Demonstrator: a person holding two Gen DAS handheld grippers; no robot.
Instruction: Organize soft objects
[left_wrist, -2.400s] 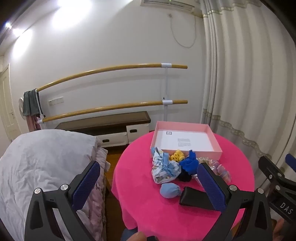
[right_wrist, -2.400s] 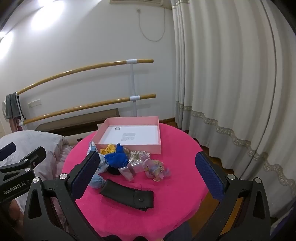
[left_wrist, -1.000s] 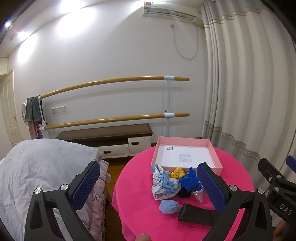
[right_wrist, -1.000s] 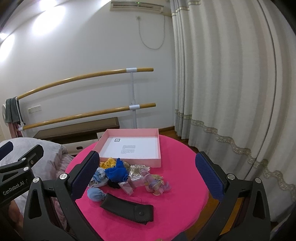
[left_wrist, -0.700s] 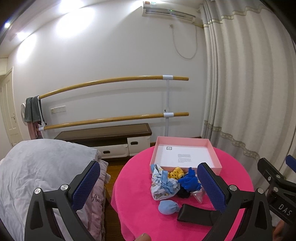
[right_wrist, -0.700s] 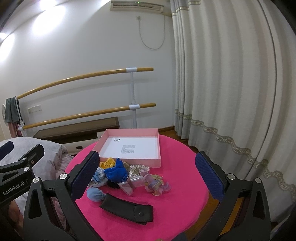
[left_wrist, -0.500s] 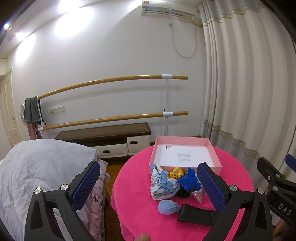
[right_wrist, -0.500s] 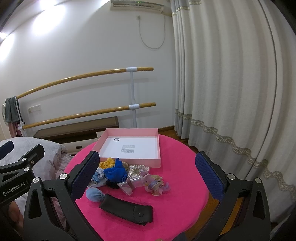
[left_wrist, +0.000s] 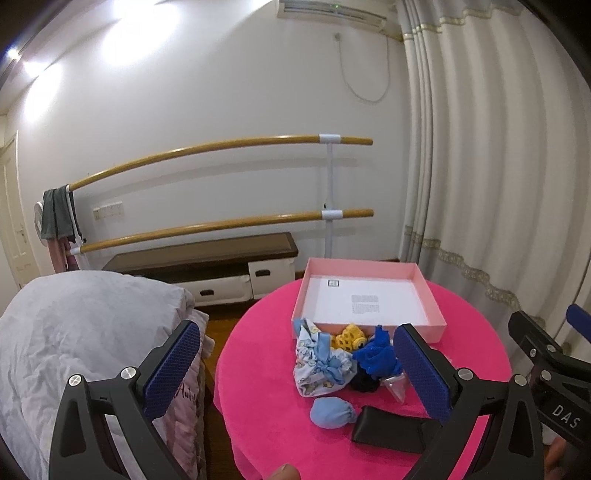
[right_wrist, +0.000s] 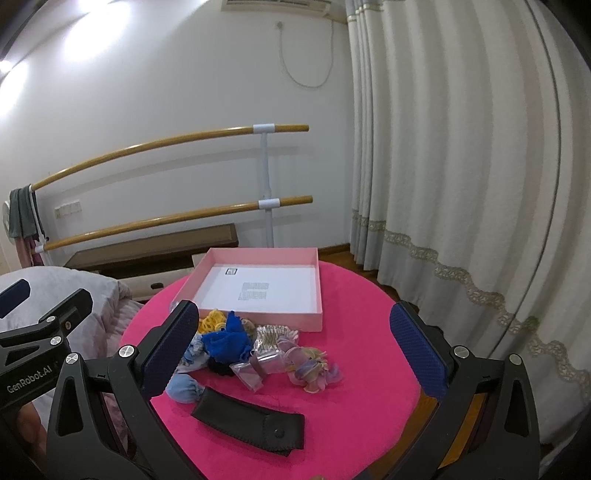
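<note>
A round table with a pink cloth (left_wrist: 266, 373) (right_wrist: 362, 398) holds an empty pink box (left_wrist: 369, 295) (right_wrist: 266, 284) at its far side. In front of the box lies a pile of soft things: a pale blue printed pouch (left_wrist: 321, 365), a yellow knit piece (left_wrist: 349, 335) (right_wrist: 212, 320), a bright blue cloth (left_wrist: 378, 354) (right_wrist: 227, 341), a light blue ball (left_wrist: 330, 412) (right_wrist: 184, 387), pastel scrunchies (right_wrist: 314, 373) and a black pouch (left_wrist: 388, 430) (right_wrist: 251, 419). My left gripper (left_wrist: 295, 369) and right gripper (right_wrist: 295, 350) are both open, empty, held above and short of the table.
A bed with a grey cover (left_wrist: 81, 332) lies left of the table. Two wooden ballet bars (left_wrist: 221, 184) and a low dark bench (left_wrist: 207, 254) stand against the back wall. Curtains (right_wrist: 461, 184) hang at the right.
Both grippers have pulled back and up a little from the table, so the table and pile look smaller and lower. Both stay open. Nothing on the table has moved.
</note>
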